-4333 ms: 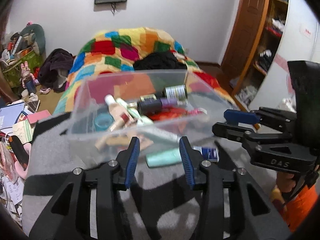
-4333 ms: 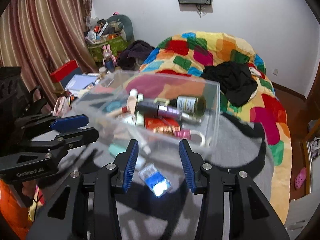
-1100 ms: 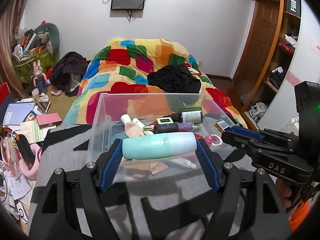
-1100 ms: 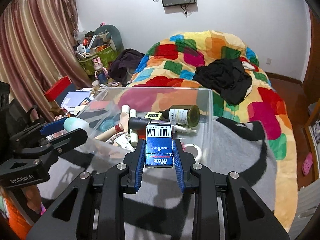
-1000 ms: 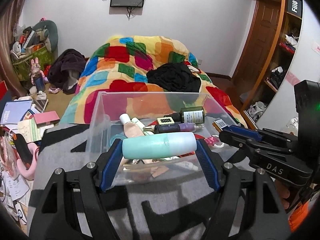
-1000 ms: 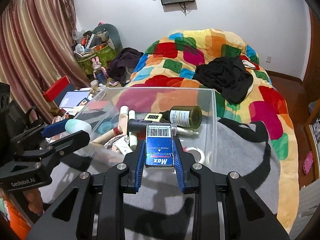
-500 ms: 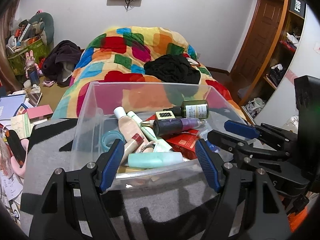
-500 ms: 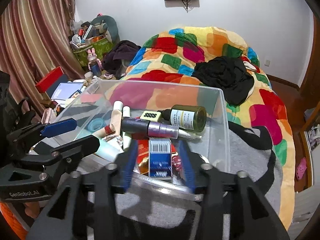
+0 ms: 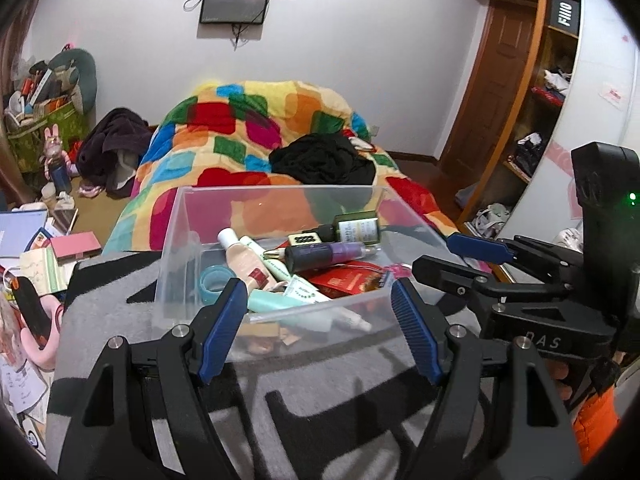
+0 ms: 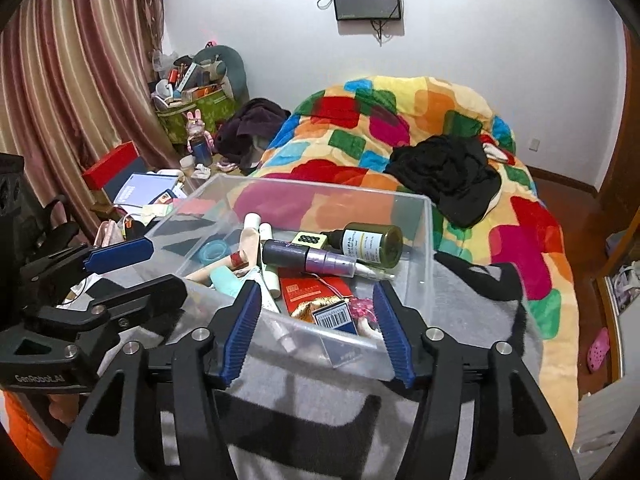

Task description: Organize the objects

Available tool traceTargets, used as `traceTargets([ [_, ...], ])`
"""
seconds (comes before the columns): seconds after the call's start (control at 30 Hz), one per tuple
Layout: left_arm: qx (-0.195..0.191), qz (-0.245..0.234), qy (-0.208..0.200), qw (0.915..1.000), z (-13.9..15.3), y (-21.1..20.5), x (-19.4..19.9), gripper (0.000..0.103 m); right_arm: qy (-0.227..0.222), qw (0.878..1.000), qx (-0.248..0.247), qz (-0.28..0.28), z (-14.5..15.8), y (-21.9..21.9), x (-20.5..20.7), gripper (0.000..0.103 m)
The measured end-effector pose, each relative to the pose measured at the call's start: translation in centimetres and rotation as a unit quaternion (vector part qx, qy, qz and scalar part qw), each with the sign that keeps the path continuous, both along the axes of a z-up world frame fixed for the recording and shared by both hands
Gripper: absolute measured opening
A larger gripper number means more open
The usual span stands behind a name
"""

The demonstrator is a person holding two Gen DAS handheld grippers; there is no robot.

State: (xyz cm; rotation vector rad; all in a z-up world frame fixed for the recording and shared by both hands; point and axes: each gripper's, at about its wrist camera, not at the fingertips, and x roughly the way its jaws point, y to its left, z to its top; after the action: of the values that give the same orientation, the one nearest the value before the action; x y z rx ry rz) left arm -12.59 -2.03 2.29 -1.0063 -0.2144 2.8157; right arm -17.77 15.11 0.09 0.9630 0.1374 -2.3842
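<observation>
Right tool (image 10: 316,320), just spreading, and left tool (image 9: 320,324) gape empty; only right view shows barcoded box (image 10: 335,317).

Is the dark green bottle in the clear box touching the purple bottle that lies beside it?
Cannot tell. In the right wrist view the dark green bottle and the purple bottle overlap at the green bottle's neck, but neither view shows plain contact or a gap.
</observation>
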Motion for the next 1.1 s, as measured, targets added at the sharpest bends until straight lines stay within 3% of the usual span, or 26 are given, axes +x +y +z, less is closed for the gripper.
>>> traceTargets([
  [0.17,-0.004,0.001,0.023,0.9997,1.0,0.4,1.8,0.087,0.021,1.000,-0.011,-0.007,1.3,1.2,1.9,0.068],
  [0.4,-0.015,0.009,0.041,0.9990,1.7,0.7,3.9,0.093,0.044,0.999,-0.015,-0.017,2.1,2.2,4.1,0.082],
  [0.53,-0.014,0.016,0.048,0.9986,1.7,0.6,4.8,0.098,0.045,0.999,-0.017,-0.018,1.9,2.5,5.0,0.082],
  [1.1,-0.015,0.020,0.046,0.9986,0.8,1.0,5.4,0.098,0.039,0.999,-0.021,-0.019,0.8,3.5,6.0,0.083],
])
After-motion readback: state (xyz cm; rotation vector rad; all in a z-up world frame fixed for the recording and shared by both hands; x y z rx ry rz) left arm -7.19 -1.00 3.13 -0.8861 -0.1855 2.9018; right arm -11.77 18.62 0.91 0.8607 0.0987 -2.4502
